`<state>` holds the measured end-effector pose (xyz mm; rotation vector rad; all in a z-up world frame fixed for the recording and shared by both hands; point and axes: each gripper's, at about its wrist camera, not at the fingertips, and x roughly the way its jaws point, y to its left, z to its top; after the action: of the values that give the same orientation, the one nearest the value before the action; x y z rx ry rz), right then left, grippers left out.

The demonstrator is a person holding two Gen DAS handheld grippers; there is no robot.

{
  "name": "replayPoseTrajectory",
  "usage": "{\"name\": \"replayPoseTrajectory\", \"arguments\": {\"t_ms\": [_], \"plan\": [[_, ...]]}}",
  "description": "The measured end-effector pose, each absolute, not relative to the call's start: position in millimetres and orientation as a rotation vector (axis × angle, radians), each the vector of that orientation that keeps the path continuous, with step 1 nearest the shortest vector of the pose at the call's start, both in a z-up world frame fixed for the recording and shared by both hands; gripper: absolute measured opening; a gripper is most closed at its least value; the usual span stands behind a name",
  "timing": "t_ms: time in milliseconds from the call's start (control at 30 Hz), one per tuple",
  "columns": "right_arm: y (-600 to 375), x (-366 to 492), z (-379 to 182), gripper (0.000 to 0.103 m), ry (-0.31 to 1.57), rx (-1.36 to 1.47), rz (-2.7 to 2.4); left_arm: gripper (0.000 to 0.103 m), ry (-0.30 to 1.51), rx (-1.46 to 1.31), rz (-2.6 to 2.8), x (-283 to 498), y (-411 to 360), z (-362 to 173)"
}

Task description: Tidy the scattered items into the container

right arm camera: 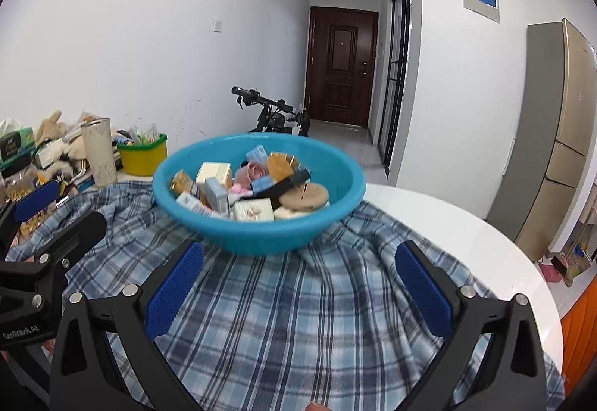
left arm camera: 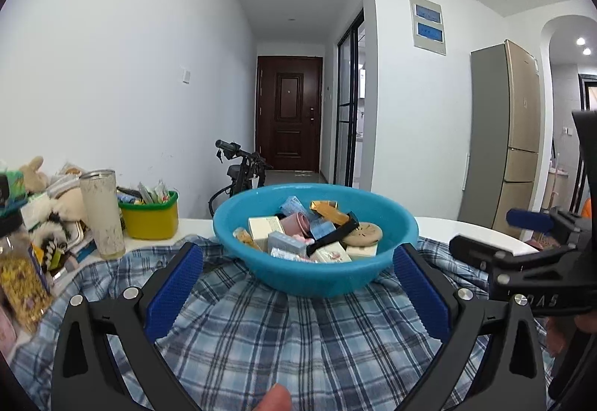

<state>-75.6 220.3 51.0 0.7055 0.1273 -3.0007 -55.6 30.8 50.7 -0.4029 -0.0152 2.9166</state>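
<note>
A blue plastic bowl (left arm camera: 261, 220) (right arm camera: 335, 164) stands on a blue plaid cloth (left arm camera: 261, 329) (right arm camera: 283, 306). It holds several small items: white boxes, a pink cup (left arm camera: 296, 224), gold wrappers, a tan round disc (left arm camera: 363, 233) (right arm camera: 304, 196) and a black strip. My left gripper (left arm camera: 298, 284) is open just in front of the bowl, nothing between its blue pads (left arm camera: 175, 287). My right gripper (right arm camera: 298, 280) is also open, a little nearer the viewer than the bowl, empty. Each gripper shows at the edge of the other's view.
At the left stand a tall speckled tumbler (left arm camera: 102, 213) (right arm camera: 99, 151), a yellow-green tub (left arm camera: 151, 218) (right arm camera: 143, 151) of packets, plush toys and a snack jar (left arm camera: 20, 276). The white round table (right arm camera: 466, 235) edge curves at the right. A bicycle and a fridge stand beyond.
</note>
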Motion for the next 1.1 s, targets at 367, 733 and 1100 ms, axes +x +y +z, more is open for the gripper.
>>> {"name": "replayPoseTrajectory", "arguments": {"t_ms": [367,733,1100], "plan": [[226.5,-58.0,18.7,0.102,0.061,0.666,-3.027,0.103,0.039,-0.517,2.914,-43.8,38.4,17.3],[222.1,-35.6,6.4,0.102,0.070,0.460,-3.059,0.103,0.014,-0.452,2.939,-34.3,36.1,1.3],[236.6,-41.6,-3.0,0.102,-0.012,0.484,-3.074,0.103,-0.034,-0.397,2.976,-28.3,30.2,-1.8]]}}
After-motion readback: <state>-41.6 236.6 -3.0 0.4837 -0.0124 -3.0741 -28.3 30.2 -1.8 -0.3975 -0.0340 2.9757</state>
